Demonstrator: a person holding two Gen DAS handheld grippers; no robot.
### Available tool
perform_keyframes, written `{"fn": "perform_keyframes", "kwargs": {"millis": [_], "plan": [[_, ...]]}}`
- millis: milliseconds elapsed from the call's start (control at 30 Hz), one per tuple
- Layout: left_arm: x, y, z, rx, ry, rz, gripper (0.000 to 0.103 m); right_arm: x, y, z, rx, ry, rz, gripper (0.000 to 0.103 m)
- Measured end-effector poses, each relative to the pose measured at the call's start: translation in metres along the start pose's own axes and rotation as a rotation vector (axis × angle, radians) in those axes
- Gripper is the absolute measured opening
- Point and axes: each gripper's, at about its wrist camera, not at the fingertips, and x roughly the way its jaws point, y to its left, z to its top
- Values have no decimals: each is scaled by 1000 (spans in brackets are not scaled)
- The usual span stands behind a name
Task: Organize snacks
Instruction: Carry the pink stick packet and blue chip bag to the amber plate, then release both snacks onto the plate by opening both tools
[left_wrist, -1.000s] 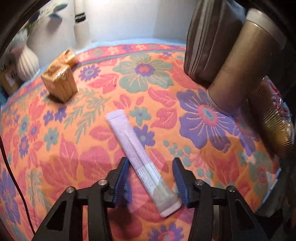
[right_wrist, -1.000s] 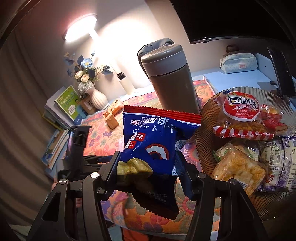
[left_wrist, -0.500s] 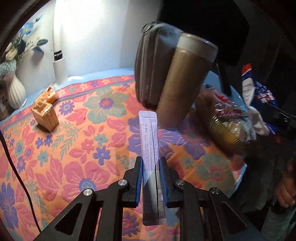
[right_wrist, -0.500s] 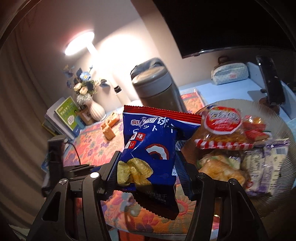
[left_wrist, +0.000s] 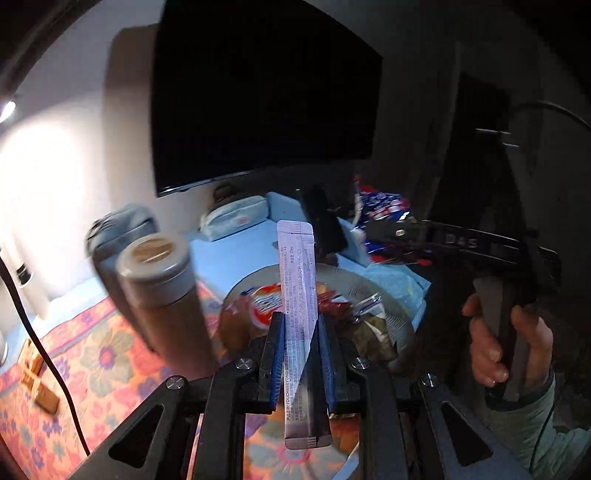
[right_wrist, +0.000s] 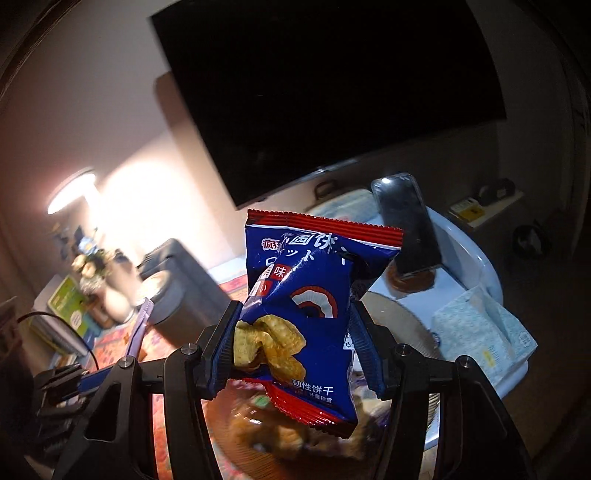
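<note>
My left gripper (left_wrist: 300, 334) is shut on a long pale purple stick sachet (left_wrist: 297, 280), held upright in the air over the brown ribbed snack plate (left_wrist: 400, 314). The plate holds several wrapped snacks (left_wrist: 264, 302). My right gripper (right_wrist: 293, 332) is shut on a blue and red biscuit bag (right_wrist: 306, 288), lifted above the same plate (right_wrist: 399, 317). In the left wrist view the right gripper and the blue bag (left_wrist: 380, 208) show at the right, with a hand (left_wrist: 495, 343) on the grip. In the right wrist view the left gripper and the purple sachet (right_wrist: 142, 321) appear low on the left.
A tall grey-brown flask (left_wrist: 159, 295) and a grey pouch (left_wrist: 118, 232) stand left of the plate on the floral cloth (left_wrist: 92, 365). Gold-wrapped blocks (left_wrist: 40, 384) lie far left. A dark phone on a stand (right_wrist: 406, 229), a tissue pack (right_wrist: 480, 332) and a wall screen (left_wrist: 258, 92) are behind.
The left gripper closed on the purple sachet, lifted it off the cloth and swung right toward the plate. The right gripper rose and moved over the plate with the blue bag.
</note>
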Motion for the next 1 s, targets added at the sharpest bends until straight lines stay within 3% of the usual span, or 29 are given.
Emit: {"fn": "perform_keyframes", "kwargs": {"millis": [233,367,400,433,467,767,1000], "plan": [[59,-15,15,-5,63,-49,17,37,-26,9,56,65,-33,57],[86,-14,19,-19,82,-71,18,46,-39,9,95,87,-39,62],[93,-13,21,-23,91,-65,24,47,-43,9,112,92,-29,66],[98,-12,20,-33,104,-54,37,47,-47,8,126,97,-18,67],[101,-10,21,-46,107,-50,41,47,-49,8,132,101,-10,67],[72,16,8,-114,54,-83,42,30,-54,-1,157,97,17,68],[25,36,-11,-141,6,-38,44,16,-22,-11,110,90,71,68]]}}
